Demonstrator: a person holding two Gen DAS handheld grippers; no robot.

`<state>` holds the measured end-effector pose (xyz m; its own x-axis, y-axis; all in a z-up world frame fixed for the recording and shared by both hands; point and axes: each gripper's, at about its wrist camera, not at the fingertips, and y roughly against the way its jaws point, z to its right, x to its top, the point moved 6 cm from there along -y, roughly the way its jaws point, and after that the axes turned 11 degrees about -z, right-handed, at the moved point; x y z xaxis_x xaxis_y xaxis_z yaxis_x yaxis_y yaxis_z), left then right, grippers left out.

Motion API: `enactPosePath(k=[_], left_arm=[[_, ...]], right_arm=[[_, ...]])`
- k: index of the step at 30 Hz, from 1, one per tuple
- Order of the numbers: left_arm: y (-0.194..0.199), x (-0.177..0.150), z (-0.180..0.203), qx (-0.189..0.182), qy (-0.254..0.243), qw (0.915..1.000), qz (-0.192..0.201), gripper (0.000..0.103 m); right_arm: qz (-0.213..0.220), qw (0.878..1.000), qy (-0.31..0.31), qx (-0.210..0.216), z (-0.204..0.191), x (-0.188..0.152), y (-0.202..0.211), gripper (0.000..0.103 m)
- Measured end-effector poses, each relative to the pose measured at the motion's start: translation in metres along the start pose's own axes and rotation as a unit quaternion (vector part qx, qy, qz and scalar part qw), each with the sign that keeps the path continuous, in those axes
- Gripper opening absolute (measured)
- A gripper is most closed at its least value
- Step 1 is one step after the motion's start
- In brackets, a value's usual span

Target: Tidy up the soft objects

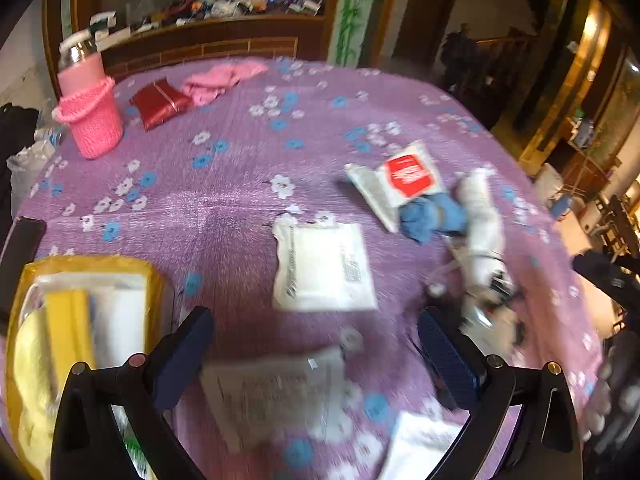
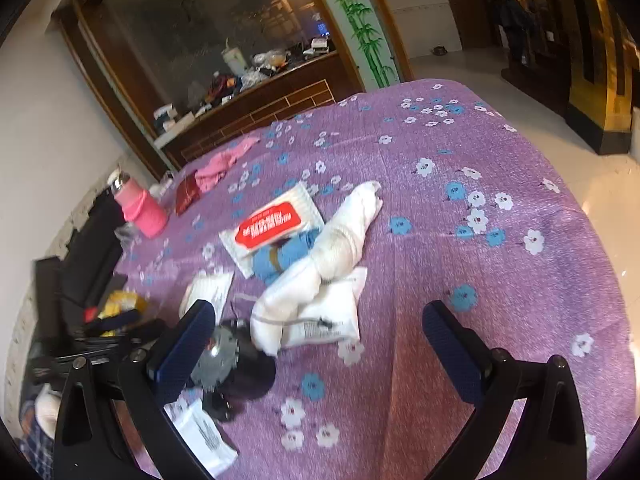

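A purple flowered tablecloth [image 1: 224, 184] covered the table. Near its far left edge a pink bottle [image 1: 82, 68] stood upright in a pink knitted sleeve [image 1: 94, 122]. Behind, a cluttered wooden sideboard [image 2: 256, 100] ran beneath a glass panel, beside painted bamboo [image 2: 366, 28].

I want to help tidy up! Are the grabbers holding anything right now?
No, nothing. The left gripper and the right gripper are both open, with only the purple tablecloth and loose packets between their fingers.

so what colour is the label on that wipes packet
Red with white lettering, on a white wipes packet; clearest in the right wrist view.
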<state>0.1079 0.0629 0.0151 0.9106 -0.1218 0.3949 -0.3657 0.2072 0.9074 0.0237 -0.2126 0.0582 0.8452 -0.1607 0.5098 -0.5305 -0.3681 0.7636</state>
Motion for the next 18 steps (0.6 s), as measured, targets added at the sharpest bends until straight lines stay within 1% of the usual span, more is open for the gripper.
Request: enactPosePath(k=[4, 7, 9, 10, 11, 13, 14, 15, 16, 17, 18], left_arm=[[-0.027, 0.018, -0.008, 0.010, 0.017, 0.9997, -0.017, 0.102], [-0.044, 0.028, -0.010, 0.021, 0.016, 0.9993, -0.027, 0.102], [-0.054, 0.032, -0.009, 0.032, 0.014, 0.9987, -0.036, 0.102], [-0.062, 0.033, -0.009, 0.045, 0.008, 0.9979, -0.047, 0.102], [-0.066, 0.036, -0.010, 0.033, 0.016, 0.9983, -0.045, 0.102], [-0.071, 0.038, -0.010, 0.046, 0.018, 0.9977, -0.047, 0.102], [-0.075, 0.038, -0.010, 0.052, 0.014, 0.9972, -0.052, 0.100], [-0.081, 0.034, -0.005, 0.070, -0.011, 0.9955, -0.063, 0.094], [-0.078, 0.033, 0.001, 0.069, -0.028, 0.9962, -0.046, 0.089], [-0.076, 0.032, 0.002, 0.063, -0.034, 0.9965, -0.043, 0.067], [-0.073, 0.031, 0.004, 0.060, -0.038, 0.9965, -0.043, 0.049]], right_arm=[[0.001, 1.000, -0.016, 0.010, 0.009, 0.003, -0.010, 0.103], [-0.003, 1.000, -0.027, 0.015, 0.016, 0.002, -0.017, 0.103], [-0.005, 0.999, -0.031, 0.016, 0.020, 0.001, -0.019, 0.103], [-0.007, 0.999, -0.034, 0.017, 0.022, 0.001, -0.021, 0.103], [-0.008, 0.999, -0.035, 0.018, 0.022, 0.000, -0.022, 0.103], [-0.012, 0.999, -0.037, 0.020, 0.024, -0.001, -0.025, 0.103], [-0.015, 0.999, -0.038, 0.022, 0.024, -0.002, -0.027, 0.103], [-0.018, 0.999, -0.038, 0.023, 0.025, -0.003, -0.028, 0.103], [-0.021, 0.999, -0.039, 0.024, 0.025, -0.004, -0.030, 0.103], [-0.023, 0.999, -0.039, 0.024, 0.026, -0.004, -0.031, 0.103], [-0.026, 0.999, -0.039, 0.022, 0.026, -0.005, -0.033, 0.103]])
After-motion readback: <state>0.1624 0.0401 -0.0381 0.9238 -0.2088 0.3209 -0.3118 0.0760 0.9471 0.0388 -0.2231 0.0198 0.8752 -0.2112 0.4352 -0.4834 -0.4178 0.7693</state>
